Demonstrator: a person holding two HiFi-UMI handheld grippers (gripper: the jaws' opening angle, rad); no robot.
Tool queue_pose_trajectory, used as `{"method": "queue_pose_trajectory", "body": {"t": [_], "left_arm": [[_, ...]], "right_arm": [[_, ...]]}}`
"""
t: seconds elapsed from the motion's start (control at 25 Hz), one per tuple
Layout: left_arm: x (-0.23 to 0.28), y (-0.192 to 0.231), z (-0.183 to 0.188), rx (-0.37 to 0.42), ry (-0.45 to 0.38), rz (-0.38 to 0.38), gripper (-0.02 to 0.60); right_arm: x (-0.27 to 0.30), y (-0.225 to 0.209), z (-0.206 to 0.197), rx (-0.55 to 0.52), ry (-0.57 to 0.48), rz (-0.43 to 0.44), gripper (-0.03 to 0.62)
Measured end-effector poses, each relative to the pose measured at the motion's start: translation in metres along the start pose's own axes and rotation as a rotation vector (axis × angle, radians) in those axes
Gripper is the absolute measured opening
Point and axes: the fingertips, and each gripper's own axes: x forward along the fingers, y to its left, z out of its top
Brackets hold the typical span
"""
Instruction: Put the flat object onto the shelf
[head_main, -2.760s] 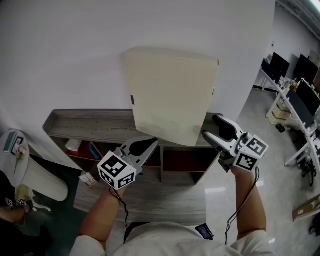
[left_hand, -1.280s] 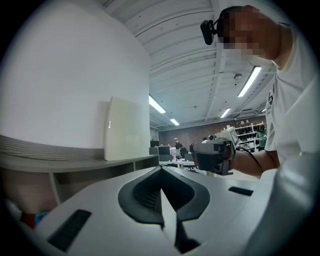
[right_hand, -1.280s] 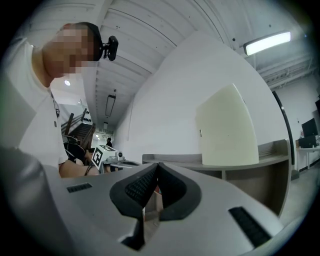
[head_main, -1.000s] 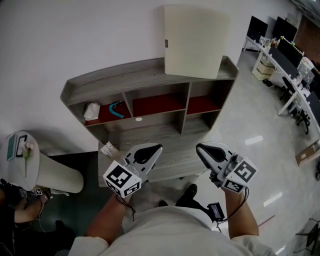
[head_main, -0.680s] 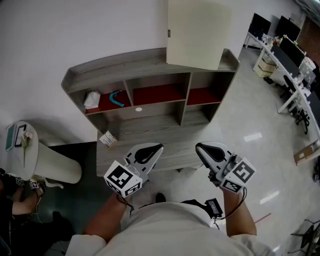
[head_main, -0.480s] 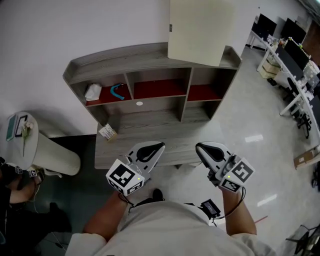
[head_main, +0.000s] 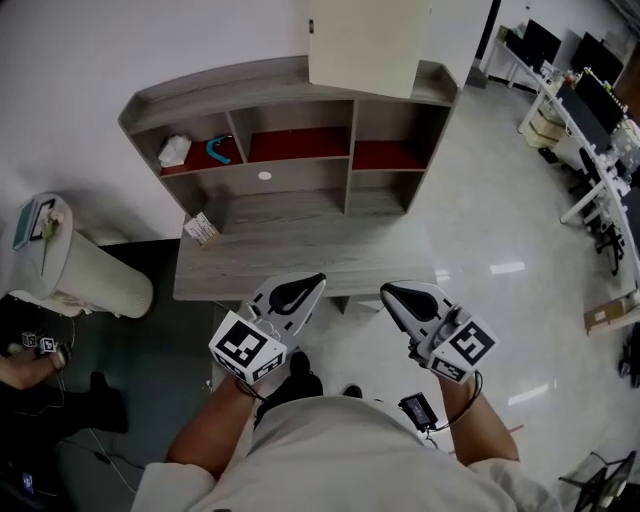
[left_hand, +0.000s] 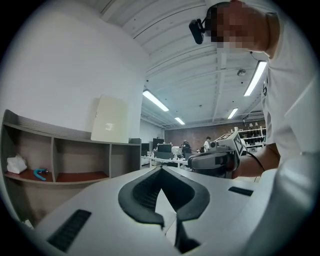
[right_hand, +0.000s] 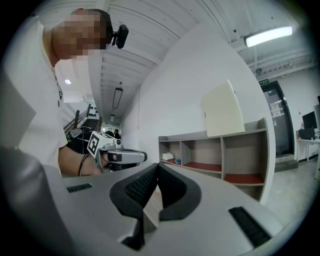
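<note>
Apparently I'm finished: the flat cream panel (head_main: 362, 45) stands on top of the grey wooden shelf unit (head_main: 200, 85), leaning on the wall behind it. My left gripper (head_main: 318, 281) and right gripper (head_main: 386, 291), both closed and empty, hang well clear of that shelf unit.

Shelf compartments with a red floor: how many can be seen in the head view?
3, side by side in one row of the shelf: the left compartment, with a white wad and a blue curved thing; the middle compartment; the right compartment. None seems hidden.

Teal hook (head_main: 219, 151) beside crumpled white cloth (head_main: 173, 150)
</note>
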Motion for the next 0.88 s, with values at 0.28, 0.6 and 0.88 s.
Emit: {"method": "queue_pose_trajectory", "body": {"t": [0.28, 0.6, 0.88], "left_arm": [[-0.004, -0.057, -0.015, 0.018, 0.018, 0.062, 0.015], [-0.012, -0.101, -0.024, 0.058, 0.002, 0.067, 0.014], [-0.018, -0.095, -0.026, 0.043, -0.002, 0.122, 0.014]], "right_arm": [[-0.054, 0.023, -0.019, -0.047, 0.014, 0.016, 0.018], [-0.080, 0.049, -0.035, -0.069, 0.014, 0.013, 0.018], [-0.083, 0.053, -0.036, -0.084, 0.006, 0.019, 0.018]]}}
